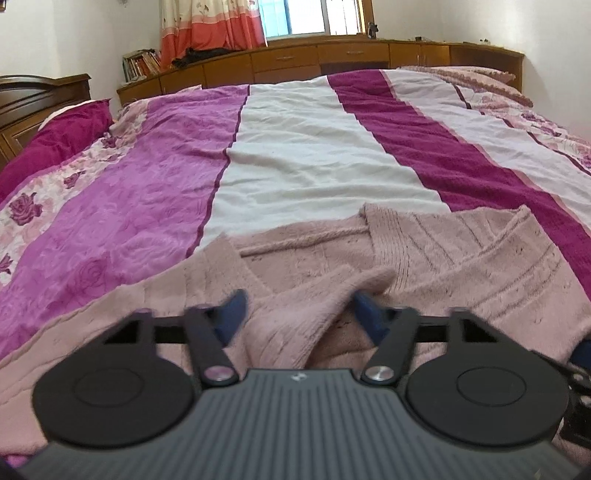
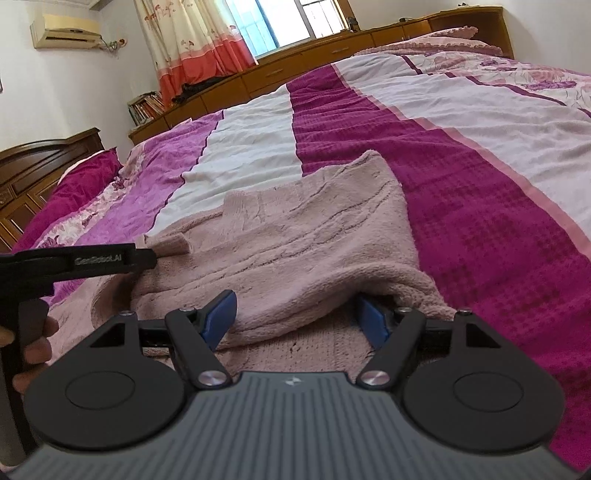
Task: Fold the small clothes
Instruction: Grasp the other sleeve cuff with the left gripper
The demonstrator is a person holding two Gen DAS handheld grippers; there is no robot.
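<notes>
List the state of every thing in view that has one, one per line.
pink knitted garment: lying on the bed, partly folded, rumpled.
left gripper: a raised fold of the garment between its jaws.
right gripper: jaws wide, garment's edge between them.
curtain: drawn aside.
bedspread: spread out, lightly creased.

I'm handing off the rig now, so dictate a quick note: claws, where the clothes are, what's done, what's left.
Left claw: partly closed around a raised fold of the pink sweater; whether the pads pinch it I can't tell.
Right claw: open, a bunched edge of the sweater between its fingers, not gripped.
Sweater: lying on the striped bedspread, near edge, partly folded over itself and rumpled.
Done: a first fold seems started.
Left: secure both grips, finish folding, flatten. No other small clothes in view.
</notes>
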